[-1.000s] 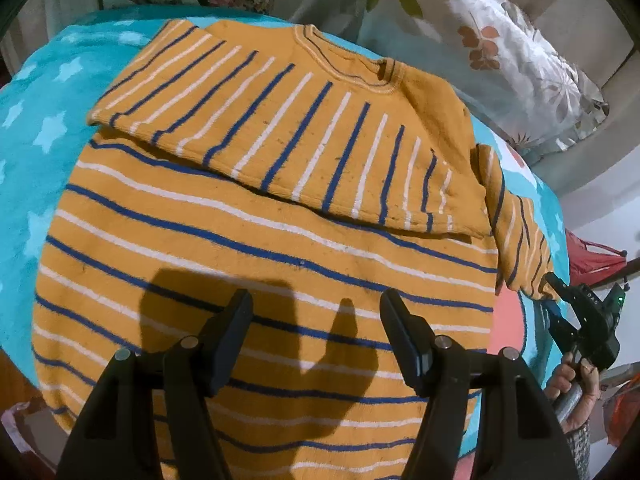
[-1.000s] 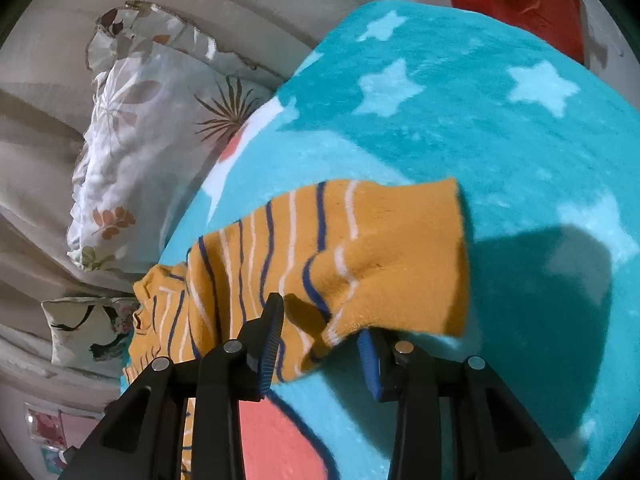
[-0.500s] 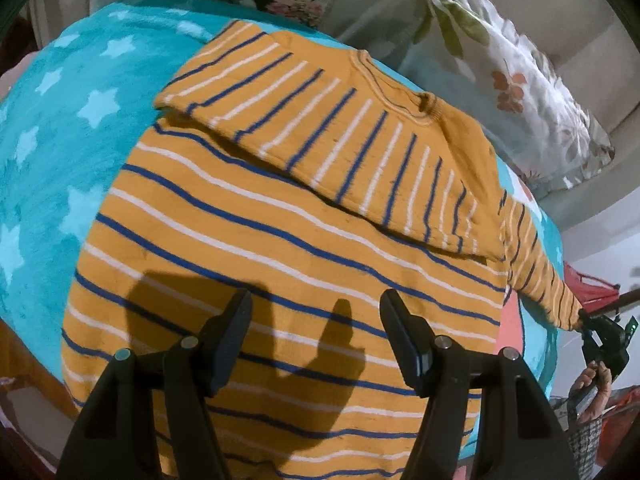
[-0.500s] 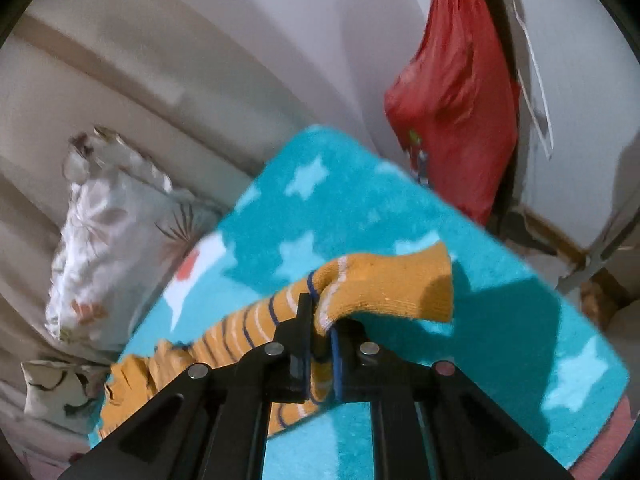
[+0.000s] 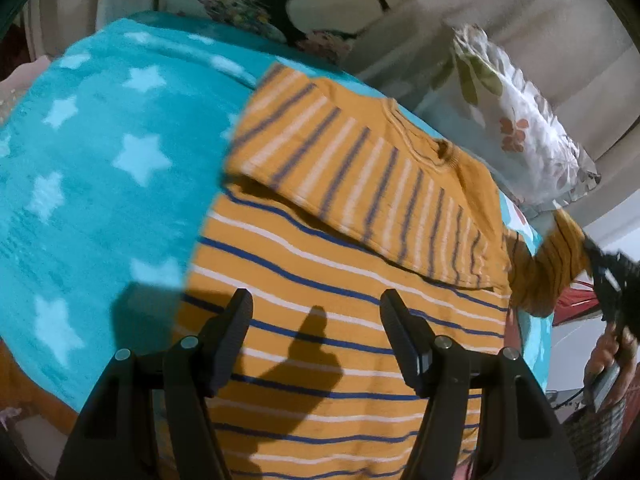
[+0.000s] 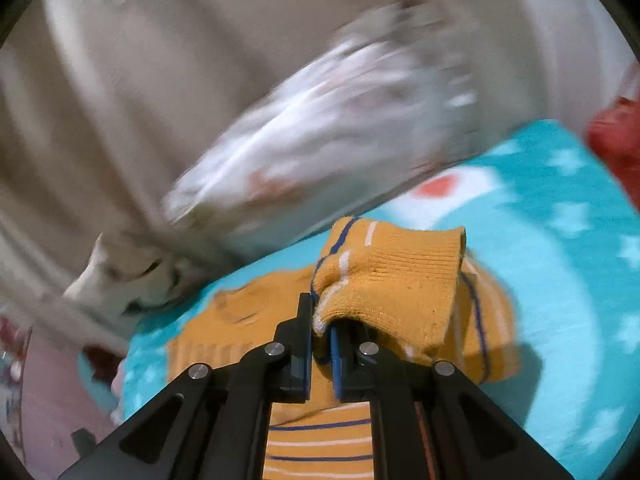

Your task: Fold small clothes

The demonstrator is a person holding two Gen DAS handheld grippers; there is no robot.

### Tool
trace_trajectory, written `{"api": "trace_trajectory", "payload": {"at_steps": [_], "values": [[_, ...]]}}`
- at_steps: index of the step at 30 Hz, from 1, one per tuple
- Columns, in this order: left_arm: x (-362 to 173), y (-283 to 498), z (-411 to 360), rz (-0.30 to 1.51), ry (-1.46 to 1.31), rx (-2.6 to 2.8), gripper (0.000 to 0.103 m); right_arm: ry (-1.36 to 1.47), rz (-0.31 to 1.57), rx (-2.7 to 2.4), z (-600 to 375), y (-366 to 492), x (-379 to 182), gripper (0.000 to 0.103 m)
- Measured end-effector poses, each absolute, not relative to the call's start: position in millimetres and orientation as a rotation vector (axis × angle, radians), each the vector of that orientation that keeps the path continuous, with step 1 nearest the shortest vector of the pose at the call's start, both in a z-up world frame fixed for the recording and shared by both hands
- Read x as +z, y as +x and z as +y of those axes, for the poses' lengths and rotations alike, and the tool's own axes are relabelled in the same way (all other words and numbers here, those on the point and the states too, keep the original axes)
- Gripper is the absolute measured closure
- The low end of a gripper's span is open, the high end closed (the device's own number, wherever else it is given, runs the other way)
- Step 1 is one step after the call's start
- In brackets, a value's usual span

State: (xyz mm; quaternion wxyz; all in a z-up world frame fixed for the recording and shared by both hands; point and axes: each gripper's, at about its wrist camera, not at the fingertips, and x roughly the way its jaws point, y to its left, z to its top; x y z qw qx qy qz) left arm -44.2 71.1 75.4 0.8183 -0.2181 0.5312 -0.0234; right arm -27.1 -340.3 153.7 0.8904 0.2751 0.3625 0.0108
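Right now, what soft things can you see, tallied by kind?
Sweater: 1
Blanket: 1
Pillows: 2, leaf print and flower print
Red bag: 1
Total: 5

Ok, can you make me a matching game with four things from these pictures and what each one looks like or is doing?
Things:
1. sweater
2. blanket
3. left gripper
4. right gripper

Descriptions:
A. teal with pale stars
B. open above the sweater, holding nothing
C. orange with blue and white stripes
D. shut on the sleeve cuff

Pairs: 1-C, 2-A, 3-B, 4-D
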Motion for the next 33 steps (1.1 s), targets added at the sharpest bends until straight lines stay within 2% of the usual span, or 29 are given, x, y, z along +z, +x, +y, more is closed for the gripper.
{"api": "trace_trajectory", "payload": {"at_steps": [8, 14, 20, 24, 28, 30, 33], "values": [[67.9, -58.8, 149.1, 1.118, -0.469, 0.018, 0.038, 0.421, 0.885, 0.182, -179.3, 45.0, 125.7, 0.095], [52.6, -71.2, 195.7, 1.130, -0.513, 0.080, 0.038, 0.119, 0.990, 0.194, -83.7, 70.0, 78.8, 0.095], [39.1, -76.7, 225.4, 1.142, -0.560, 0.120, 0.038, -0.161, 0.979, 0.221, -4.2, 70.3, 65.5, 0.095], [35.7, -76.4, 229.6, 1.150, -0.568, 0.109, 0.038, -0.432, 0.923, 0.235, 56.8, 58.1, 52.4, 0.091], [35.7, -75.4, 230.9, 1.151, -0.567, 0.106, 0.038, -0.613, 0.858, 0.341, 107.2, 34.2, 39.7, 0.082], [35.8, -75.6, 233.2, 1.151, -0.573, 0.113, 0.038, -0.646, 0.845, 0.391, 124.2, 27.3, 37.1, 0.078], [37.1, -75.0, 237.0, 1.149, -0.574, 0.124, 0.038, -0.616, 0.851, 0.422, 128.9, 23.3, 38.1, 0.077]]}}
